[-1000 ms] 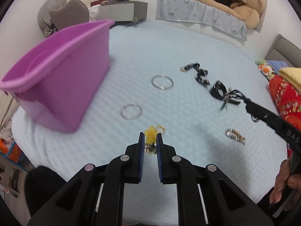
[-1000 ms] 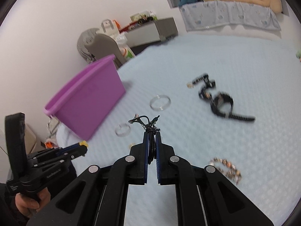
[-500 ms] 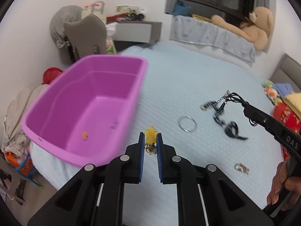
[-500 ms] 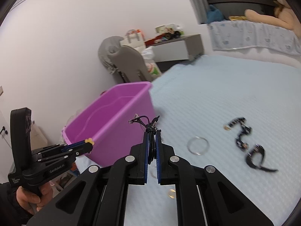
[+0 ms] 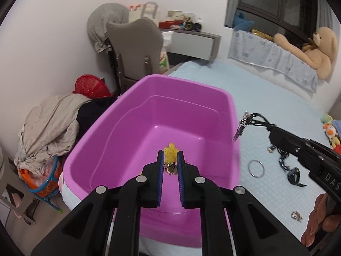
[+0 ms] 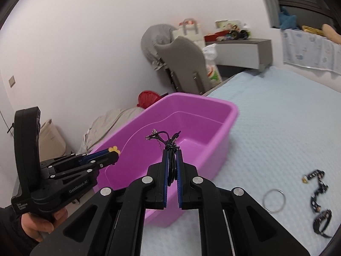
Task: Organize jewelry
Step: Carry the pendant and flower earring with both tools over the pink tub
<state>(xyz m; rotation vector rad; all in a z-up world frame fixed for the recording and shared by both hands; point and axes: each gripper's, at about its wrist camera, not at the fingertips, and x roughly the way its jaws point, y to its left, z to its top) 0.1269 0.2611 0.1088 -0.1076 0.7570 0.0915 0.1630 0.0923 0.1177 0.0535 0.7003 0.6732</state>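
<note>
Pink tub (image 5: 213,98) on bed — left claw (image 5: 170,160) pinching yellow charm (image 5: 170,152), right claw (image 6: 172,155) pinching black cord (image 6: 168,140).

Pink plastic bin (image 5: 149,115), rectangular, open-topped, upright at the bed's edge. Yellow flower-shaped charm (image 5: 169,154) with small metal rings below, pinched between the left gripper (image 5: 170,166) fingers, held over the bin's interior. Black cord necklace (image 6: 168,143) with metal clasp and short chain, clamped in the right gripper (image 6: 172,170), loops sticking up, held over the bin's near rim. On the pale blue cover beside the bin: silver bangle (image 6: 274,200) lying flat; black beaded bracelet (image 6: 317,189) stretched out just beside it; black band (image 6: 321,224) curled nearby; small beaded piece (image 5: 296,216) well apart, near the edge.
</note>
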